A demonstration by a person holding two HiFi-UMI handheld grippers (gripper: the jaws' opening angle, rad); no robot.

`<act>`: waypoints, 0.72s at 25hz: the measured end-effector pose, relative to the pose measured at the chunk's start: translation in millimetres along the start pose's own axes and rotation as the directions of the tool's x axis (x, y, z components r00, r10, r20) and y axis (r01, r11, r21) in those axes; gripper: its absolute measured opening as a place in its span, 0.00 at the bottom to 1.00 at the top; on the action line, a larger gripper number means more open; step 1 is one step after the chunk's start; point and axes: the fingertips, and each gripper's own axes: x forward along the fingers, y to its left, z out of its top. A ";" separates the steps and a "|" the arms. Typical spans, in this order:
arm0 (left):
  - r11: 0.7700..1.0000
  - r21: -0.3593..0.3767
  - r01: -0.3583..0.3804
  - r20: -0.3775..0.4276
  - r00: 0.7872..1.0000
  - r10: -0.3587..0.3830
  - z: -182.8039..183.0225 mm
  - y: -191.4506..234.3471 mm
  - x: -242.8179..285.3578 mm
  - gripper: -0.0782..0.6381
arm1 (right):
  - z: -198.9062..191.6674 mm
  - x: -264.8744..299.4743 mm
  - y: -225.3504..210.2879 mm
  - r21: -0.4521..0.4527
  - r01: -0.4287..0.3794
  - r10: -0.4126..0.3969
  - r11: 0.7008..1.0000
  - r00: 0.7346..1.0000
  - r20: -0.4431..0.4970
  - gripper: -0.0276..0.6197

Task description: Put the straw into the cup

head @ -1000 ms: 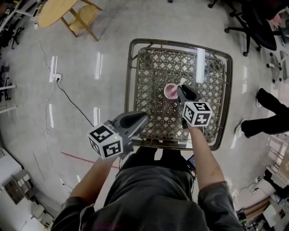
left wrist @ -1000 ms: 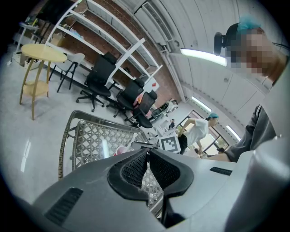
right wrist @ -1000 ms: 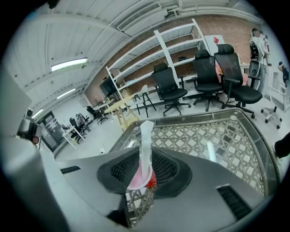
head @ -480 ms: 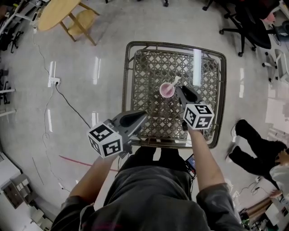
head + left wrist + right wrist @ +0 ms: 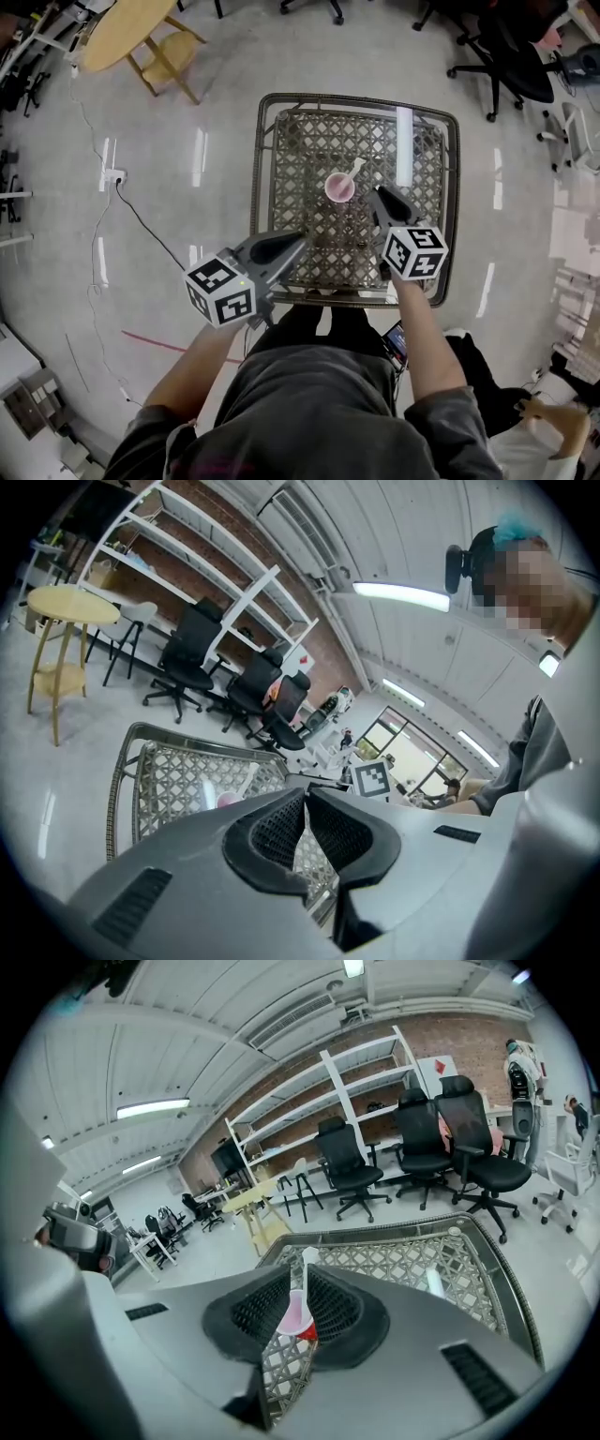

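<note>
White straw in pink cup, leaning far-right

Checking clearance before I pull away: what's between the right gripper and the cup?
Only bare wicker table top. The head view shows the right gripper apart from the cup, with the straw already in it.

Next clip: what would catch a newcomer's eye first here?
A pink cup with a white straw leaning out of it stands near the middle of the wicker table. The right gripper points at it from close by, fingers slightly apart and holding nothing, while the left gripper hangs shut over the table's near edge.
</note>
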 end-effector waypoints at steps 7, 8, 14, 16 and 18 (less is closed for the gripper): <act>1.000 0.022 0.004 0.010 1.000 -0.004 3.3 -15.0 -4.3 0.15 | 9.7 -23.8 14.6 -0.004 -0.024 0.024 1.000 0.999 0.028 0.11; 1.000 0.024 0.005 0.011 1.000 -0.005 3.7 -17.7 -5.3 0.15 | 10.9 -28.1 17.6 -0.005 -0.029 0.029 1.000 0.999 0.031 0.11; 0.999 0.051 0.011 0.015 1.000 -0.012 7.8 -28.1 -6.0 0.15 | 22.5 -51.0 27.6 -0.009 -0.051 0.052 0.999 0.996 0.066 0.11; 0.998 0.057 0.012 0.017 1.000 -0.013 9.3 -30.5 -7.4 0.15 | 26.6 -59.6 32.2 -0.011 -0.061 0.062 0.998 0.995 0.075 0.11; 0.998 0.064 0.012 0.019 1.000 -0.013 10.1 -33.7 -10.6 0.15 | 30.6 -69.1 38.3 -0.014 -0.069 0.070 0.998 0.994 0.084 0.11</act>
